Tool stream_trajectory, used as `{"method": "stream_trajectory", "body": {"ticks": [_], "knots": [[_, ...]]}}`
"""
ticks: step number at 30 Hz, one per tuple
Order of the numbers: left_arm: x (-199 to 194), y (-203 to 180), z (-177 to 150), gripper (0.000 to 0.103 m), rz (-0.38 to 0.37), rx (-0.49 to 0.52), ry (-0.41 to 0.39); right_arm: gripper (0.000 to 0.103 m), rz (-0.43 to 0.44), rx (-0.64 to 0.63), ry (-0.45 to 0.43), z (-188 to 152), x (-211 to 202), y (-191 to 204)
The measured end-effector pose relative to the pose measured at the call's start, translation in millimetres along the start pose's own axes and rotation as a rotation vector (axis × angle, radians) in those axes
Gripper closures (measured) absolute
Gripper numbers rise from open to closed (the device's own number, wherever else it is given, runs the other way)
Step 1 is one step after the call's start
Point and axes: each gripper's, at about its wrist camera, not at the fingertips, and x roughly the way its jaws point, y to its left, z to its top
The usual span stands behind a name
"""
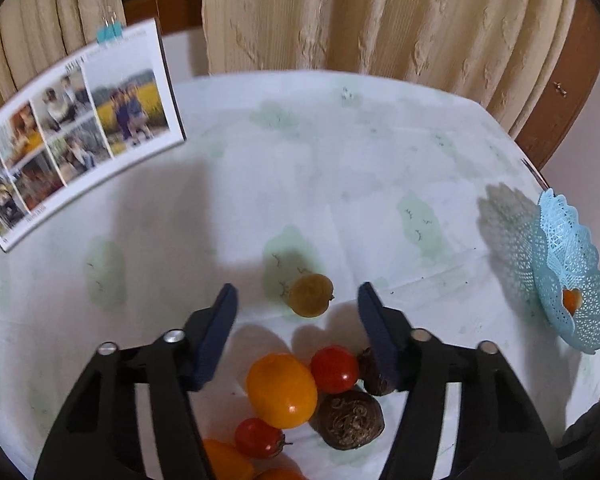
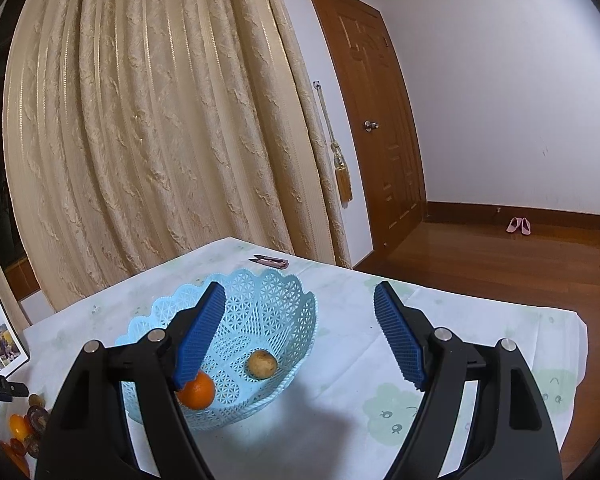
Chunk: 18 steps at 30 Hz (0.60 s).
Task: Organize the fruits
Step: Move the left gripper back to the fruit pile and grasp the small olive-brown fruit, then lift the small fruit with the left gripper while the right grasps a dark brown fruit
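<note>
The landmark is the blue lattice basket (image 2: 236, 344), which stands on the desk (image 1: 340, 160) under a pale printed cloth.

Left wrist view, left to right:
- A photo collage card (image 1: 76, 136) stands propped at the far left of the desk, well apart from the basket.
- The left gripper (image 1: 298, 300) points down at a cluster of fruit left of the basket. Its fingers (image 1: 216, 336) are released, with no pad pressing on anything.
- A yellowish-brown round fruit (image 1: 310, 294) lies on the cloth between the two fingertips, apart from both.
- Nearer the camera lie an orange tomato (image 1: 282, 390), a red cherry tomato (image 1: 334, 368), a second red cherry tomato (image 1: 259, 438) and two dark brown wrinkled fruits (image 1: 350, 420); one of them sits partly behind the right-hand finger.
- The basket is at the far right edge of the desk, with one orange fruit visible inside.

Right wrist view, left to right:
- The fruit cluster shows at the lower left edge, left of the basket.
- The right gripper (image 2: 300, 308) hovers level over the basket. Its fingers (image 2: 400, 340) are spread wide and hold nothing.
- Inside the basket rest an orange (image 2: 198, 392) at its near wall and a tan round fruit (image 2: 262, 364) near its centre, apart from each other.
- Small snips (image 2: 271, 261) lie on the desk behind the basket.
</note>
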Motion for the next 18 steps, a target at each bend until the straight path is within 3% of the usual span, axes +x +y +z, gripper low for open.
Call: {"method": "stream_trajectory", "body": {"ticks": [9, 13, 18], "knots": [[22.4, -2.1, 3.6, 0.049, -0.014, -0.002, 0.052, 0.025, 0.004, -0.010, 0.006, 0.0, 1.8, 2.1], [31.4, -0.5, 4.4, 0.067, -0.021, -0.018, 0.072, 0.025, 0.003, -0.013, 0.006, -0.6, 2.3, 2.7], [29.3, 2.6, 3.2, 0.074, -0.064, -0.025, 0.058, 0.025, 0.000, -0.020, 0.007, -0.9, 2.9, 4.5]]}}
